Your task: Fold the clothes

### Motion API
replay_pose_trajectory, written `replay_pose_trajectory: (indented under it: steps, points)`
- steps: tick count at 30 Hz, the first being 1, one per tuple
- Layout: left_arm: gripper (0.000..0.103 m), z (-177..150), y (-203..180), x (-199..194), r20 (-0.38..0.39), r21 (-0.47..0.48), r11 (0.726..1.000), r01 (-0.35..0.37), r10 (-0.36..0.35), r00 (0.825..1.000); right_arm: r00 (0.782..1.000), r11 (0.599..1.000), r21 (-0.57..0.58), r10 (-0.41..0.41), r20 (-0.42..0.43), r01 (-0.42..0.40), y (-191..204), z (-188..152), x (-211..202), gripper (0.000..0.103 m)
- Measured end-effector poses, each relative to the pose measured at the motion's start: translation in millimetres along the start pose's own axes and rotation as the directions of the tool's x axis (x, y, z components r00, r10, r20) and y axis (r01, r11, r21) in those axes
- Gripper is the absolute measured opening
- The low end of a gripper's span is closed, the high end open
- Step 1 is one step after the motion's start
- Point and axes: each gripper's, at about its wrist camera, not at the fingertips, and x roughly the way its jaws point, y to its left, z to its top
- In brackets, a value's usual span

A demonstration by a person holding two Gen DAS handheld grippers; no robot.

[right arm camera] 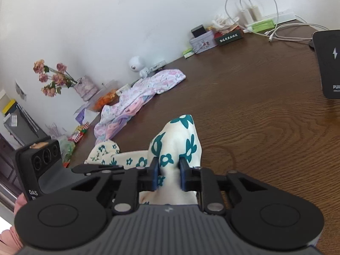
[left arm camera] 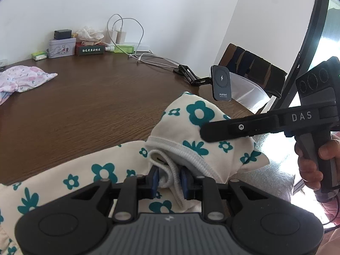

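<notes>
Between our left gripper's (left arm camera: 169,179) blue pads (left arm camera: 155,180) we have the white ribbed hem (left arm camera: 170,177) of the cream garment with teal flowers (left arm camera: 197,127) — the pads are clamped on that bunched edge, which runs down between them. Our right gripper (right arm camera: 169,175) has its own pads pressed on a pinched fold of the same floral cloth, and the fabric rises past the fingertips in a peak. No earlier view lets us judge motion; both pairs of fingers stand close together on cloth.

From the left wrist view we see the right gripper (left arm camera: 204,131) reaching in from the right with its tip at the raised part of the garment, a hand (left arm camera: 312,163) wrapped around its handle. The rest of the garment spreads toward the lower left, lying on the near edge of the brown wooden table (left arm camera: 95,106).

Farther out, a second garment — pale, with pink and lilac print (right arm camera: 136,97) — lies crumpled on the table, well apart from ours. A black wireless charger on a stand (left arm camera: 221,82) sits near the raised cloth on the right. Along the white wall we see a tin box (left arm camera: 61,47), white plugs with cables (left arm camera: 116,35), a vase of dried roses (right arm camera: 55,78) and a small white round camera (right arm camera: 136,63).
</notes>
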Motion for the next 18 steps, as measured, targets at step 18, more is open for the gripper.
replay_pose_trajectory:
  steps: [18]
  points:
    - [0.025, 7.1, -6.3, -4.8, -0.037, 0.052, 0.996, -0.078, 0.08, 0.996, 0.957, 0.902, -0.338, -0.289, -0.012, 0.268, 66.8, 36.6, 10.1, 0.016]
